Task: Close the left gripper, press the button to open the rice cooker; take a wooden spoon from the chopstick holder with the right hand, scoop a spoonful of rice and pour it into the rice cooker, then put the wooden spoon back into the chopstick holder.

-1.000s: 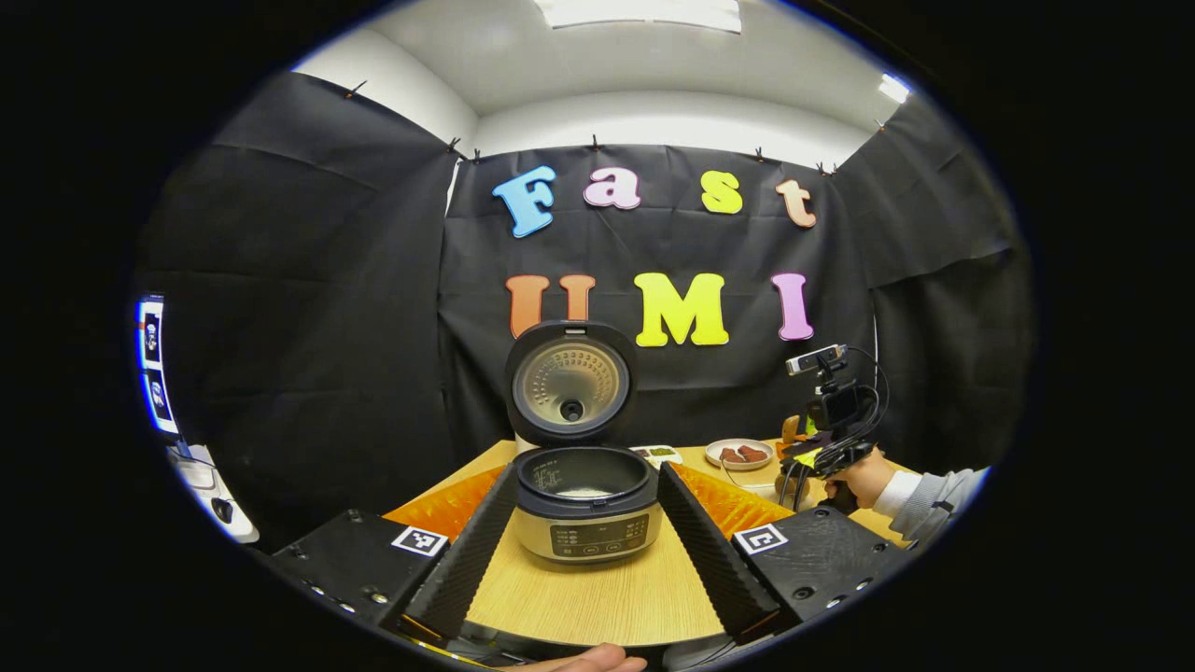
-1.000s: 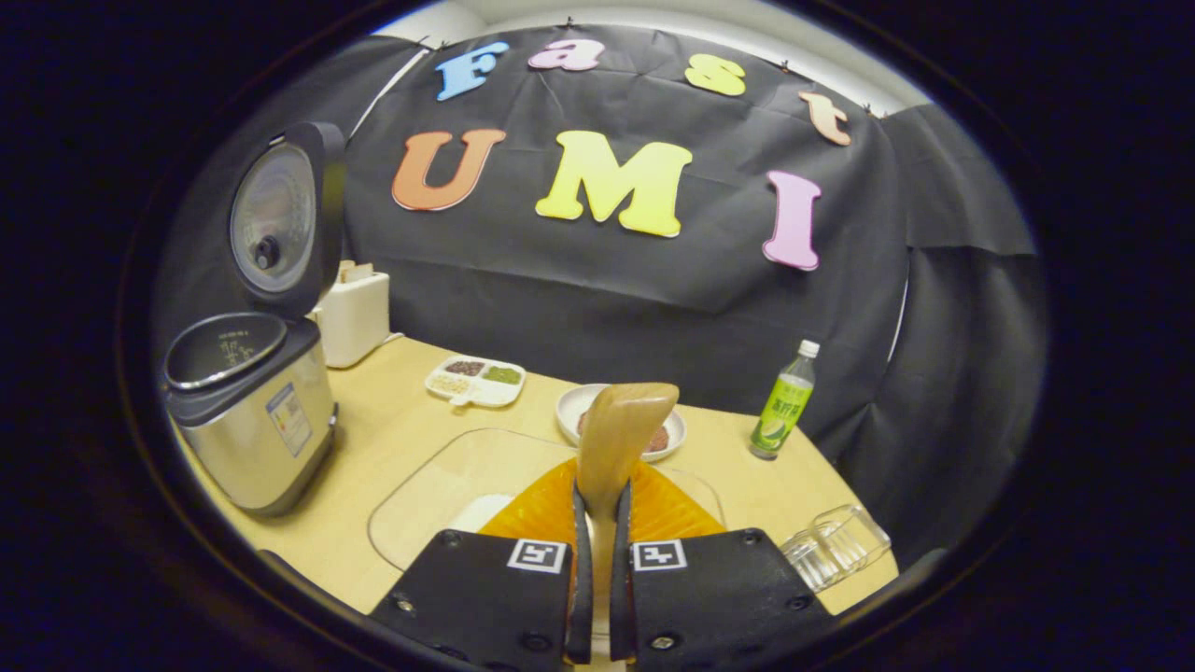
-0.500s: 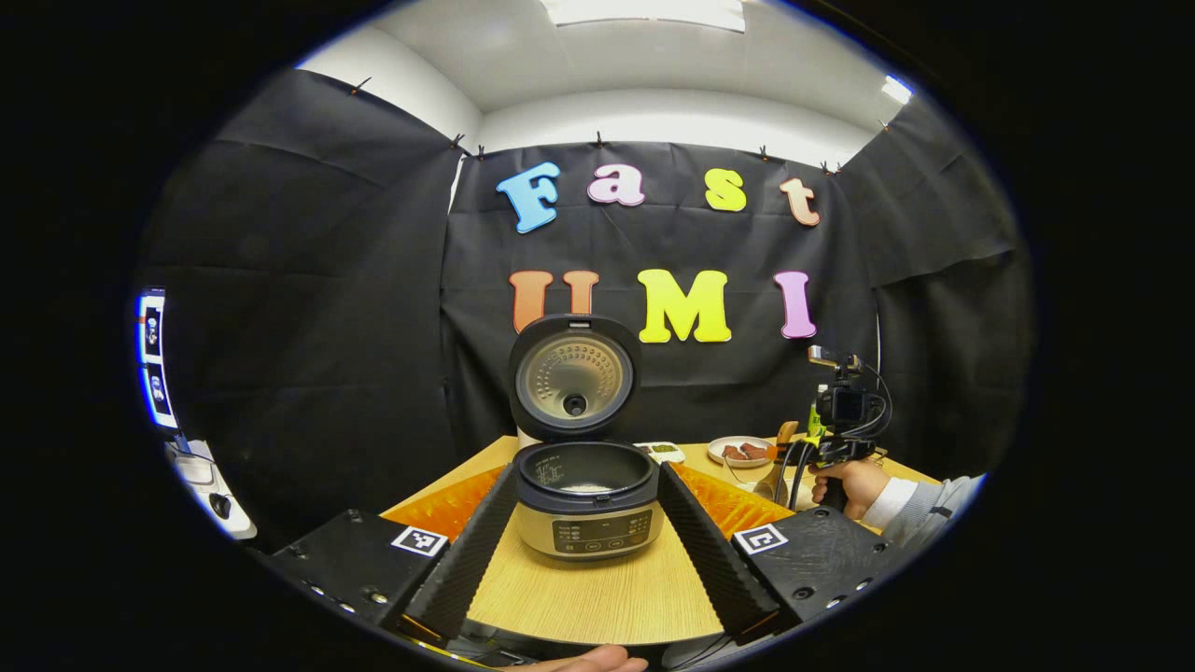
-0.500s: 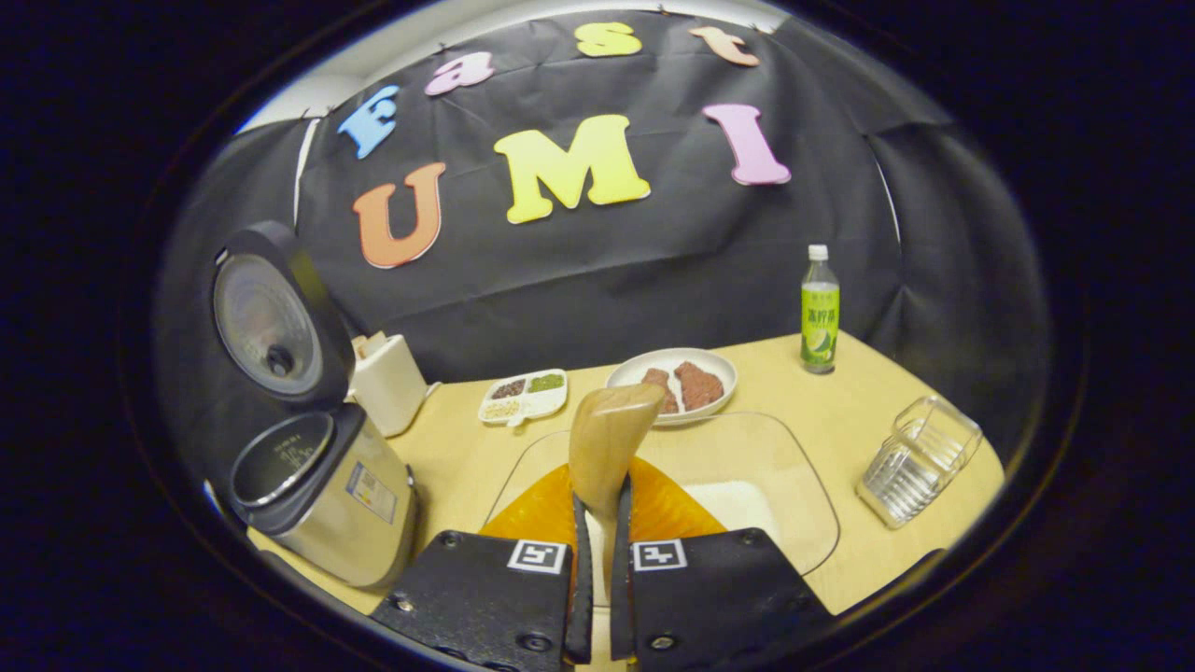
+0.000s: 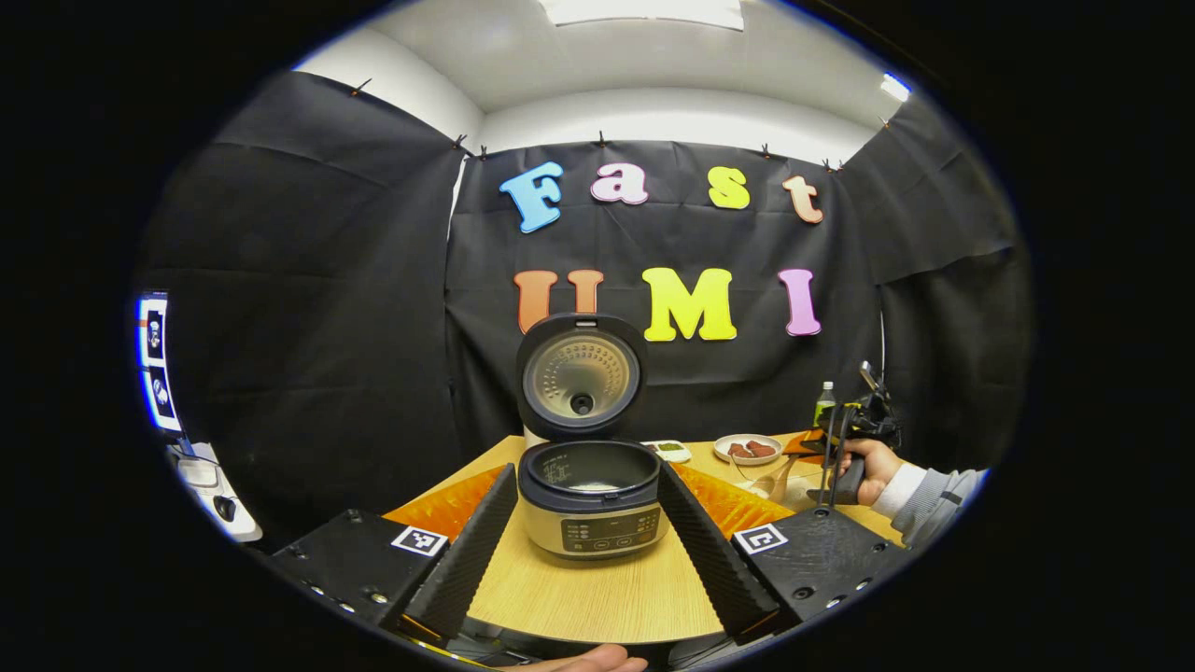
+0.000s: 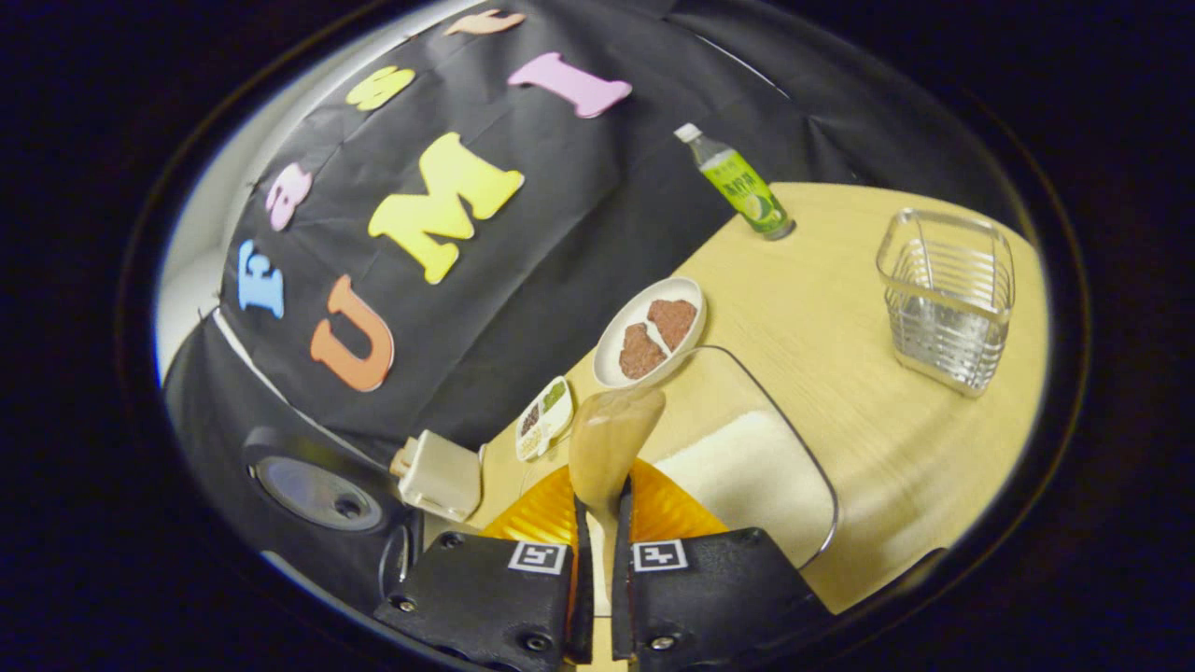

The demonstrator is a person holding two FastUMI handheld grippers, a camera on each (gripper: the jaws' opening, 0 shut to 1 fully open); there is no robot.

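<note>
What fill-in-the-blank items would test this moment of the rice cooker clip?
1. The rice cooker stands with its lid ____.
2. The right gripper is shut on the wooden ____.
3. The wire chopstick holder has ____ inside it.
4. The white rice lies in a clear glass ____.

Missing words: open; spoon; nothing; dish

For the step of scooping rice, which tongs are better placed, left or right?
Right. The right tongs are shut on the wooden spoon, just over the rice in the glass dish. The left tongs are open before the rice cooker.
</note>
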